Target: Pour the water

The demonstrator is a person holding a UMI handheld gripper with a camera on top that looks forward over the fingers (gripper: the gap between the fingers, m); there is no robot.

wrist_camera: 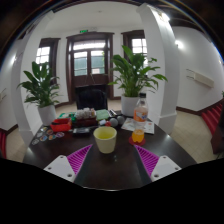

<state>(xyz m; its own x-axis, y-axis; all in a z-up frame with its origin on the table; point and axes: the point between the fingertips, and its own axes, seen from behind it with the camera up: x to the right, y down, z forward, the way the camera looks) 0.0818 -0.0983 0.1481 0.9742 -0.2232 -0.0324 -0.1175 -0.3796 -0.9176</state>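
A yellow-green cup [105, 139] stands upright on the dark round table [110, 168], just ahead of my fingers and about midway between them. To its right, a clear bottle [139, 120] with orange liquid in its lower part stands upright on the table. My gripper [109, 162] is open, its magenta pads [78, 158] spread wide on either side with only bare table between them. Neither finger touches the cup or the bottle.
Beyond the cup lies a clutter of small things, red and green boxes [70, 123] among them. A dark chair [91, 99] stands behind the table. Two large potted plants [133, 77] flank a wooden door [89, 60]. A white pillar [160, 60] rises at the right.
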